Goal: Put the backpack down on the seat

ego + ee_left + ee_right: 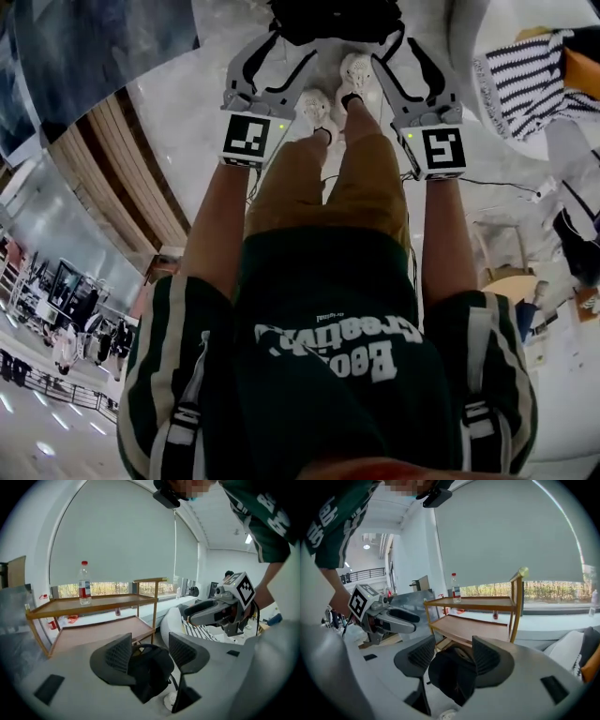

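Just beyond the white shoes (317, 105), on a pale surface, seat or floor impossible to tell: black backpack (333, 17), slumped in a rounded heap, long axis not readable. Straight ahead of both claws, neither nearer. Left claw (149, 649) spread wide, pads flanking the dark fabric and seemingly clear of it. Right claw (449, 652) likewise apart, gripping nothing. Set down already, by the look of it; next, probably a straight pull back of the 2 claws.
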